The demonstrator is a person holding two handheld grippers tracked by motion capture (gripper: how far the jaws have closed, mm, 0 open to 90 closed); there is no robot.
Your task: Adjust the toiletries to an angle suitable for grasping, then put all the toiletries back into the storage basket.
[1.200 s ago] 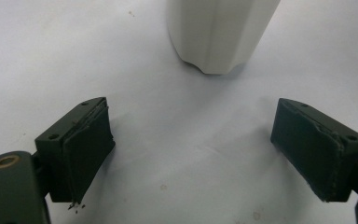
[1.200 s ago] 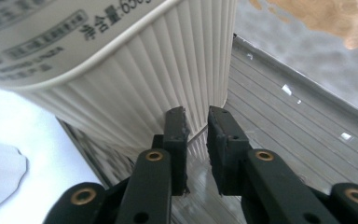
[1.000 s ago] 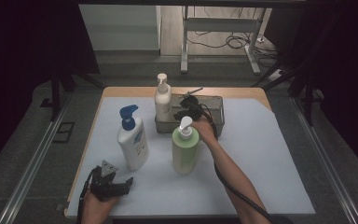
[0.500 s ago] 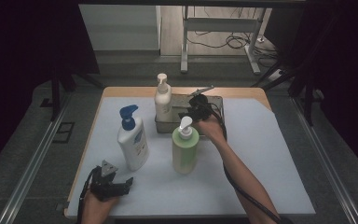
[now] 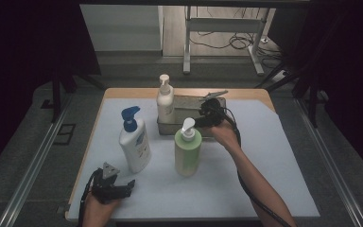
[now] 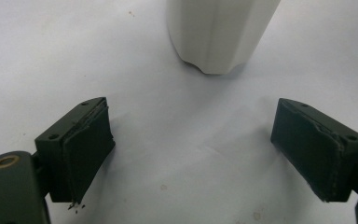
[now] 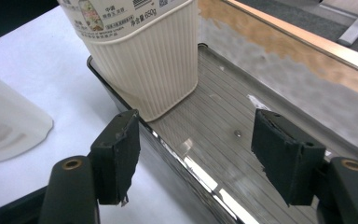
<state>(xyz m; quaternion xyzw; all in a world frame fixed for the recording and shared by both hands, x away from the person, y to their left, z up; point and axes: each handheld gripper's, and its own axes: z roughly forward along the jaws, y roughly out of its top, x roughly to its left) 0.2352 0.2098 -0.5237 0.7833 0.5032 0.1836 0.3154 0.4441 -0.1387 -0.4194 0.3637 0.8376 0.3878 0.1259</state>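
Nearby, cream bottle (image 7: 140,56) inside tray (image 7: 261,93).

Three pump bottles stand on the desk (image 5: 274,156): one cream bottle (image 5: 165,101) in the metal tray (image 5: 194,101), one white bottle with a blue pump (image 5: 134,142), and one green bottle with a white pump (image 5: 187,151). There is one tray. Two tools are counted, the left tool (image 5: 125,187) and the right tool (image 5: 208,108)

Left gripper (image 5: 128,185) low at the near edge, jaws wide apart, right gripper (image 7: 193,149) held out on an extended forearm, jaws just opening, nothing between them
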